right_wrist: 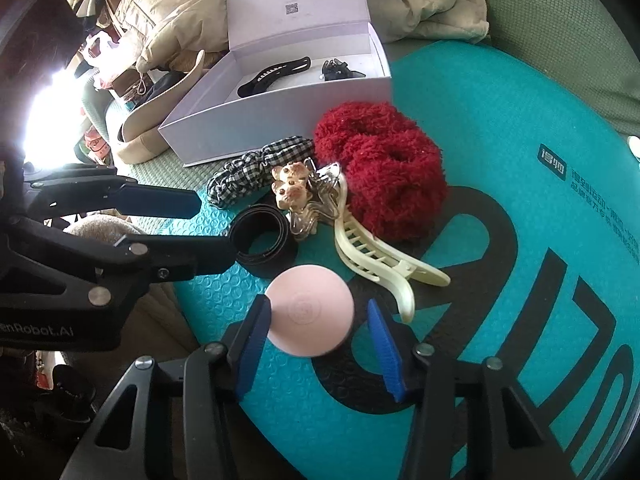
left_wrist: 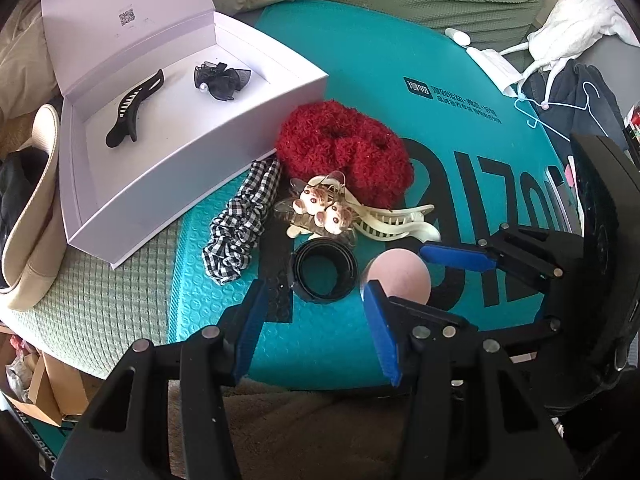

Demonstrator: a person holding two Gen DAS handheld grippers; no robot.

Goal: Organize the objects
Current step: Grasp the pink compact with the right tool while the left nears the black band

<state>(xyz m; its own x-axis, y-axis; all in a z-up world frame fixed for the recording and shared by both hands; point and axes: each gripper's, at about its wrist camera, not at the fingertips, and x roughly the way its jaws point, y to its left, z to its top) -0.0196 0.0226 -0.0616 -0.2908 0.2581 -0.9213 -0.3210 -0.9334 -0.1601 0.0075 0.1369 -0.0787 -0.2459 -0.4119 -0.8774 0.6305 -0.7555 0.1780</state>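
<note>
Blue-padded fingers of the right hand-held gripper (right_wrist: 316,344) stood spread, with the pink round case (right_wrist: 310,310) lying between their tips, not yet pinched. Nothing in either view showed the pads touching it. The left hand-held gripper (left_wrist: 316,332) was also spread and held nothing; the black coiled band (left_wrist: 324,270) lay just beyond its tips, and the pink case sat near its right finger.

As a judgement, the sorting was only partly done. Inside the open white box (left_wrist: 200,168) at the far left lay a black hair claw (left_wrist: 134,108) and a black bow clip (left_wrist: 222,80), apart from each other. Still outside, on the teal padded mailer (left_wrist: 400,80), sat a loose cluster: the red fuzzy scrunchie (left_wrist: 344,148) at the far side, the gingham scrunchie (left_wrist: 240,224) against the box's near wall, the mouse-figure clip (left_wrist: 320,208) in the middle, the cream claw clip (left_wrist: 396,220) to its right, then the black band and the pink case nearest. Six items therefore remained to be moved, if the box was their place.

The pink case seemed the piece in hand, being framed by the right fingers; the box lay well apart from it, up and to the left.
</note>
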